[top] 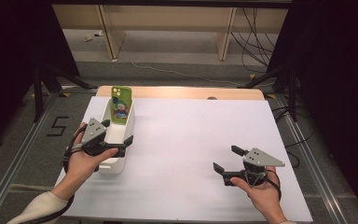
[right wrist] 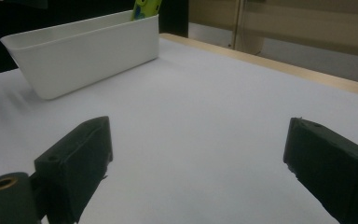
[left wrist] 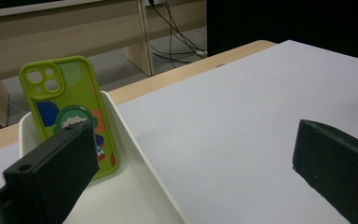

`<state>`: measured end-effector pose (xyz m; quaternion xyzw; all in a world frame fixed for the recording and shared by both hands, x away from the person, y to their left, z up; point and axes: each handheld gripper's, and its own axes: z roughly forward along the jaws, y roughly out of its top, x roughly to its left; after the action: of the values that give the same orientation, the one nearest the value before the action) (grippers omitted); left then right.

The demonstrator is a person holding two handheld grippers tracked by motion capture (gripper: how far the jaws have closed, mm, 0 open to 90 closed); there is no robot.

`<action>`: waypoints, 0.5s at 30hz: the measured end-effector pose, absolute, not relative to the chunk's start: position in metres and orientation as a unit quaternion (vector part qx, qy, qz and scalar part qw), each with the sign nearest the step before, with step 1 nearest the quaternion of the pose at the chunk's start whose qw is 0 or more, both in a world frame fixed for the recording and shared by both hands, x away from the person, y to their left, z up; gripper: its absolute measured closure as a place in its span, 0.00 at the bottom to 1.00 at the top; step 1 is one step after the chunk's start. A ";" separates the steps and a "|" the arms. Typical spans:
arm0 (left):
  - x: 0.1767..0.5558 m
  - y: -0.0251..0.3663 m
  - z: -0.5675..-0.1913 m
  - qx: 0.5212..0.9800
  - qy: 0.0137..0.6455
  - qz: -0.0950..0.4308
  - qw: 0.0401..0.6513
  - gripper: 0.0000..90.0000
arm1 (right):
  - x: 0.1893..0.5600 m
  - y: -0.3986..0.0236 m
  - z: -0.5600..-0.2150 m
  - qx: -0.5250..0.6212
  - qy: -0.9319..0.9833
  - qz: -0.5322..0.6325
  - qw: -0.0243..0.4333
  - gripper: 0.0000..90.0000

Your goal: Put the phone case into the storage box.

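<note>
A green phone case (top: 120, 105) with a cartoon print stands upright, leaning against the far end of a long white bin (top: 113, 164) at the table's left. My left gripper (top: 116, 132) is open over the bin's near half, one jaw above its inside and the other out over the table. In the left gripper view the phone case (left wrist: 70, 107) rises beyond the left gripper (left wrist: 191, 140), apart from both jaws, with the bin's rim (left wrist: 140, 154) between them. My right gripper (top: 227, 159) is open above the table's near right, holding nothing. From the right gripper (right wrist: 198, 144), the bin (right wrist: 88, 51) lies far off.
A white sheet (top: 196, 140) covers the table, with a wooden strip (top: 182, 92) showing along the far edge. Beyond stand wooden furniture legs and loose cables (top: 256, 42) on the floor. A black "5" (top: 58, 126) is marked on the floor at left.
</note>
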<state>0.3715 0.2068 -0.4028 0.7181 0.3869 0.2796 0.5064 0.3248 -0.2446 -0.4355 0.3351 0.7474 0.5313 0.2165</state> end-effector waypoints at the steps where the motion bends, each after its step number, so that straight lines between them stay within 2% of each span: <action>1: 0.370 0.208 -0.403 0.718 0.388 0.280 0.506 0.00 | 0.325 -0.245 -0.435 0.335 0.747 0.531 0.217 0.10; 15: 0.360 0.210 -0.407 0.718 0.386 0.275 0.510 0.00 | 0.325 -0.244 -0.435 0.335 0.748 0.531 0.216 0.10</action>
<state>0.3601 0.2100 -0.4068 0.7179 0.3856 0.2750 0.5102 0.3246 -0.2440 -0.4354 0.3353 0.7476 0.5309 0.2163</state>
